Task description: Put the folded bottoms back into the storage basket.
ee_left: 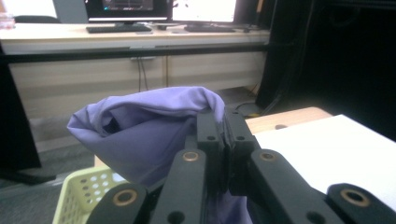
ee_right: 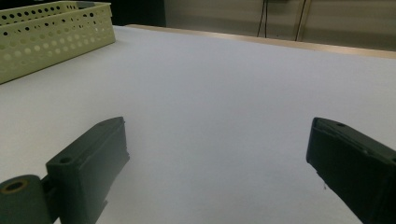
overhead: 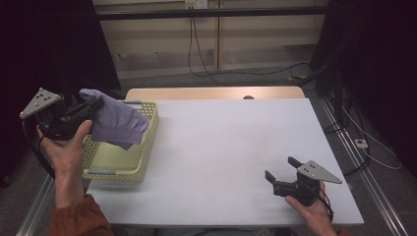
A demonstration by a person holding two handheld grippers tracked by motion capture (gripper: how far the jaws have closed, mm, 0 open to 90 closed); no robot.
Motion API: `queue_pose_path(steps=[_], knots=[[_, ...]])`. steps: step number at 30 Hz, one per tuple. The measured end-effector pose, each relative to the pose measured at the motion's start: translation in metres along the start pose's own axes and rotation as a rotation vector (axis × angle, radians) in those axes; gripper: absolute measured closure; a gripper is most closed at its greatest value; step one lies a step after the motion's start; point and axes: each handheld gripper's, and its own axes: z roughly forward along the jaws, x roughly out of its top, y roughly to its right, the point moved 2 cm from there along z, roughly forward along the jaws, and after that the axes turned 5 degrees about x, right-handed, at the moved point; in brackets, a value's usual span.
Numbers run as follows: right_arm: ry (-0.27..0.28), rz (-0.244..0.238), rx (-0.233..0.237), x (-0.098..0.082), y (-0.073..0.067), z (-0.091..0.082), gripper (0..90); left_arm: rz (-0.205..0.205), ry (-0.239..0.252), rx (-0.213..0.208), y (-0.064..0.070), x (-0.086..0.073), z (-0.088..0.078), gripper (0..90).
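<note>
White tabletop [overhead: 221, 157] lies bare in front of the person, and at about four o'clock on it the right gripper [overhead: 284, 173] rests low in the hand, jaws spread wide with nothing between them, pointing toward ten o'clock; it looks parked there to stay out of the way while the other hand works. Farther off, at nine o'clock, the left gripper [overhead: 96, 104] is held up off the surface, jaws pinched tight on an edge of a purple cloth [overhead: 118, 123]. In the left gripper view the fabric [ee_left: 140, 135] bunches over and around the closed jaws, gripped at one fold so the rest hangs free. The cloth dangles over the near-left part of a pale green basket [overhead: 147, 147], its lower hem inside the walls, whether touching the floor I cannot tell. Gripping high on one edge likely lets it be lifted clear of, or lowered into, the basket without snagging the perforated sides. Beyond, at twelve o'clock, a wooden strip [overhead: 211, 93] borders the tabletop.
</note>
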Motion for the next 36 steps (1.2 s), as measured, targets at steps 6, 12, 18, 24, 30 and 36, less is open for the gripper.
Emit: queue_pose_path(steps=[6,12,18,24,30,36], knots=[[-0.002,0.000,0.000,0.000,0.000,0.000,5.3,-0.014,-0.041,0.022,-0.009,-0.008,0.008,87.5],[-0.004,0.000,0.003,0.000,0.000,0.000,5.3,-0.024,-0.093,0.017,-0.021,-0.019,0.016,87.5],[-0.005,0.003,0.003,0.000,0.000,0.000,5.3,-0.030,-0.143,0.004,-0.027,-0.029,0.025,87.4],[-0.004,0.002,0.004,0.000,0.000,0.000,5.3,-0.036,-0.179,-0.001,-0.031,-0.035,0.030,87.4],[-0.006,0.004,0.001,0.000,0.000,0.000,5.2,-0.038,-0.208,-0.028,-0.035,-0.041,0.033,87.3],[-0.006,0.001,0.003,0.000,0.000,0.000,5.2,-0.060,-0.288,-0.013,-0.044,-0.053,0.039,87.2]])
